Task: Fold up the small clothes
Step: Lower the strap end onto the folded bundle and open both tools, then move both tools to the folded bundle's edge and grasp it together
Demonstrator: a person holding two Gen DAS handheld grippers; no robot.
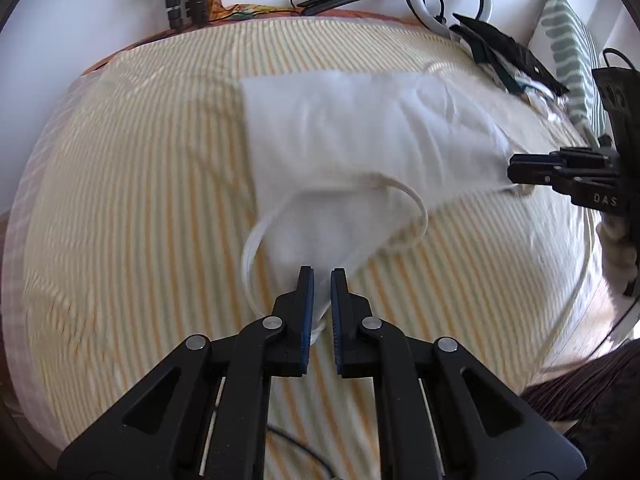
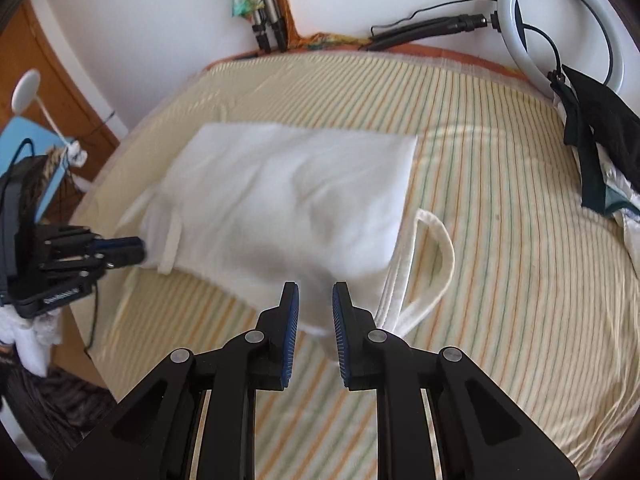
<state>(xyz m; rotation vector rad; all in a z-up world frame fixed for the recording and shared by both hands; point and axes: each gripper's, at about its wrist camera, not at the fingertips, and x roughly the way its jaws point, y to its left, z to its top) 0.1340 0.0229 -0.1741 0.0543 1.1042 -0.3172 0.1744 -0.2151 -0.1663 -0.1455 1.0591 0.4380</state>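
The left gripper point(image 1: 322, 276) points forward over the bed, its blue-padded jaws narrowly parted around a pinch of the white tank top point(image 1: 340, 136), lifting the near strap end off the sheet. The right gripper point(image 2: 315, 292) is likewise level, jaws a little wider, with the garment's near edge between its pads; whether it is gripped I cannot tell. The tank top lies mid-bed on the striped sheet point(image 2: 500, 240), straps looping beside it. A dark clothes pile point(image 2: 600, 148) and ring light point(image 2: 560, 24) sit far right.

Matt white cloth garment point(image 2: 280, 196) on soft striped cloth bedsheet point(image 2: 500, 240).
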